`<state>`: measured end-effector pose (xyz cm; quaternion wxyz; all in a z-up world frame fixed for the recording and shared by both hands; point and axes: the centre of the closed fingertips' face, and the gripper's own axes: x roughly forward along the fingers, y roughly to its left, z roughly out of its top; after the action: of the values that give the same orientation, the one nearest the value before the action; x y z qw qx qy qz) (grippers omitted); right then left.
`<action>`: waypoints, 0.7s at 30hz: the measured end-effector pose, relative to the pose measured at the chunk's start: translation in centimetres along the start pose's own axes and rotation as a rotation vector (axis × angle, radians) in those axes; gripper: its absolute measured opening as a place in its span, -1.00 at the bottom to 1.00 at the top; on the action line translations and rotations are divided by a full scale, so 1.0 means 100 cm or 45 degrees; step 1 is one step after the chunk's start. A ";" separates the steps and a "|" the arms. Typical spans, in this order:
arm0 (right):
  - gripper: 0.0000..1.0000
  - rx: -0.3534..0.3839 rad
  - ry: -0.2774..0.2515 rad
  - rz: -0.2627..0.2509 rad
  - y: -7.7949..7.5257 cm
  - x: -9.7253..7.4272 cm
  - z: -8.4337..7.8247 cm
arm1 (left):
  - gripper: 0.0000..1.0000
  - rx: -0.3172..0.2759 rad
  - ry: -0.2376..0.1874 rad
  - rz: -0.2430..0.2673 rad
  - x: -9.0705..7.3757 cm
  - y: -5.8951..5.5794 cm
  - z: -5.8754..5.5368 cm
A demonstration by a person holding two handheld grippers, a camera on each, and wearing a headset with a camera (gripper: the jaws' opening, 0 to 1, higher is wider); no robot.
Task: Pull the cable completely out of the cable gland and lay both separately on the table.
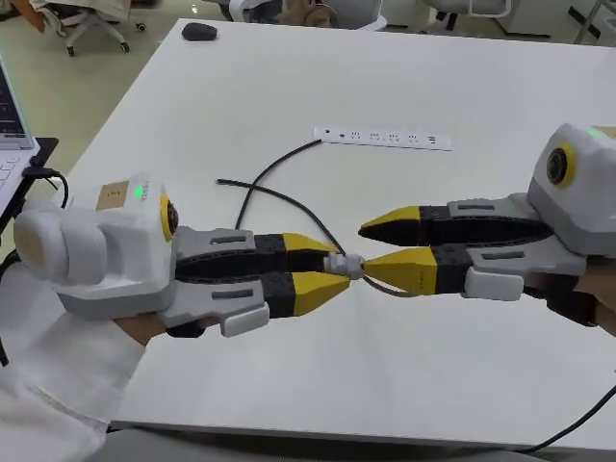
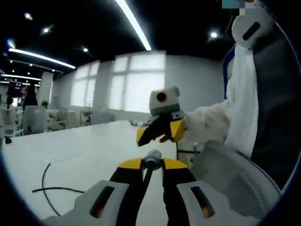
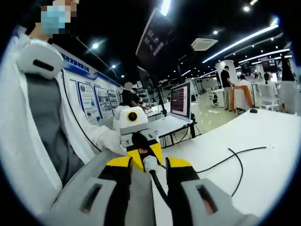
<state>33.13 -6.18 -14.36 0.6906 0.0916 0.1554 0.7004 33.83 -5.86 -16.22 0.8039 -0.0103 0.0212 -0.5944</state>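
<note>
A pale grey cable gland (image 1: 346,263) is held above the white table (image 1: 289,366), with my left gripper (image 1: 331,265) shut on it. The thin black cable (image 1: 289,202) runs from the gland back across the table, and a short loop of it (image 1: 390,289) hangs under the right jaws. My right gripper (image 1: 369,246) faces the left one, open, its tips just past the gland's free end. In the left gripper view the gland (image 2: 152,159) sits between the yellow tips, with the right gripper (image 2: 160,132) beyond. In the right gripper view the gland (image 3: 150,164) and cable (image 3: 159,187) lie between the spread jaws.
A white power strip (image 1: 385,138) lies at the back of the table, its black lead (image 1: 274,168) curving forward. A dark mouse (image 1: 199,31) sits at the far edge. A laptop (image 1: 10,125) stands off the left side. Office chairs stand behind the table.
</note>
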 end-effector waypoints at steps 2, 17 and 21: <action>-0.54 0.037 0.003 0.005 -0.002 -0.001 -0.003 | -0.68 0.026 -0.027 0.002 -0.001 -0.001 0.005; -0.74 0.254 -0.020 0.109 0.005 0.002 -0.009 | -0.68 0.165 -0.067 -0.034 -0.001 -0.011 0.014; -0.75 0.350 -0.029 0.115 0.004 0.001 -0.009 | -0.68 0.188 -0.070 -0.033 0.000 -0.011 0.014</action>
<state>32.45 -6.19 -15.06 0.6411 0.2000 0.2377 0.7017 32.86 -6.17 -14.76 0.7949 0.0324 -0.0451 -0.6042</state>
